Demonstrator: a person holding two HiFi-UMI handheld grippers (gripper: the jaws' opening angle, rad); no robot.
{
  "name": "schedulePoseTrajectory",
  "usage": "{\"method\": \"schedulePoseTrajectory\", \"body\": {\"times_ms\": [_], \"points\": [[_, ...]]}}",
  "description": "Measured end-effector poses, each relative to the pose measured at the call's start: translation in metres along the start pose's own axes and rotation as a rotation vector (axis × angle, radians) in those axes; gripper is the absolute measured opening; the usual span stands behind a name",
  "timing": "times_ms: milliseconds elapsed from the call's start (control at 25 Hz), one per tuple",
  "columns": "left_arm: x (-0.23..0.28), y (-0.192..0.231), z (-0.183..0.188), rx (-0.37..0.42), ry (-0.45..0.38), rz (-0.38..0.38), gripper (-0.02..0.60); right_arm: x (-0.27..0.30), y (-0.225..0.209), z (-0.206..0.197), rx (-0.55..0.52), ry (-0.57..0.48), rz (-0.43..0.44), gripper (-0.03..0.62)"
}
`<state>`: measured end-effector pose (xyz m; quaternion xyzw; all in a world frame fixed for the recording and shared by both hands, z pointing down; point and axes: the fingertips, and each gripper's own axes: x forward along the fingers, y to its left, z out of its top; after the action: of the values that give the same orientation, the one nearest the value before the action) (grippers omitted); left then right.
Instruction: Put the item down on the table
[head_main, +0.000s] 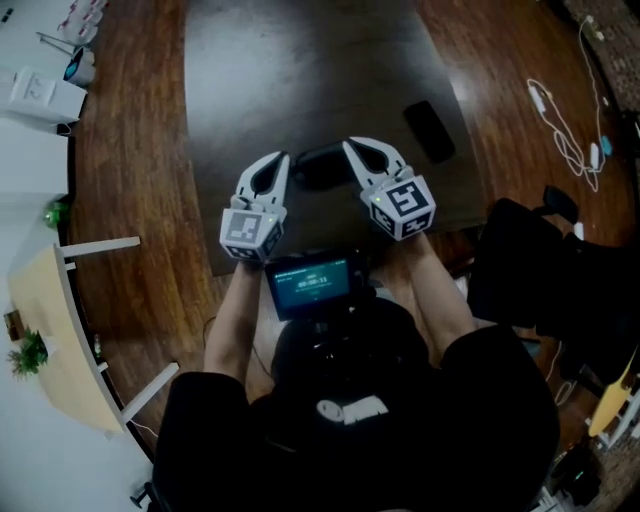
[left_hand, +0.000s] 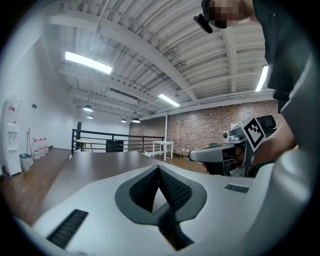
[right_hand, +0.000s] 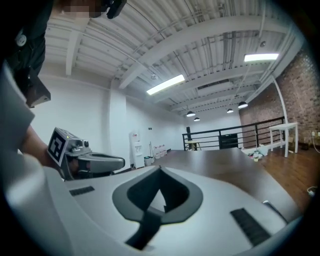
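Observation:
In the head view both grippers hover over the near edge of the dark table (head_main: 300, 70). My left gripper (head_main: 279, 158) is shut with nothing in its jaws, and so is my right gripper (head_main: 351, 146). A dark rounded item (head_main: 320, 166) lies on the table between their tips; I cannot tell what it is. A flat black phone-like item (head_main: 430, 131) lies further right. In the left gripper view the left gripper (left_hand: 159, 168) has its pads pressed together and empty, with the right gripper (left_hand: 235, 147) alongside. The right gripper view shows the right gripper (right_hand: 160, 170) equally closed and empty.
A small screen (head_main: 308, 283) sits on the person's chest. Wooden floor surrounds the table, with a white cable (head_main: 560, 130) at right and a black chair or bag (head_main: 530, 270) near the right arm. A light wooden table (head_main: 50, 330) stands at left.

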<state>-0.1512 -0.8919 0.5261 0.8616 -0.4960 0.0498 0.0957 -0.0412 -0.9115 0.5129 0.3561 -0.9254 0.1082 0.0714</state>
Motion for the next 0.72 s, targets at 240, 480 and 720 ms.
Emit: {"method": "schedulePoseTrajectory", "body": {"times_ms": [240, 480, 720], "points": [[-0.02, -0.02, 0.026, 0.046, -0.038, 0.032, 0.002, -0.02, 0.017, 0.022, -0.044, -0.041, 0.04, 0.003], [-0.045, -0.044, 0.04, 0.044, -0.078, 0.045, 0.002, -0.043, 0.037, 0.024, -0.057, -0.06, 0.049, 0.003], [-0.076, -0.067, 0.043, 0.062, -0.106, 0.03, 0.002, -0.075, 0.067, 0.025, -0.063, -0.084, 0.05, 0.003]]}}
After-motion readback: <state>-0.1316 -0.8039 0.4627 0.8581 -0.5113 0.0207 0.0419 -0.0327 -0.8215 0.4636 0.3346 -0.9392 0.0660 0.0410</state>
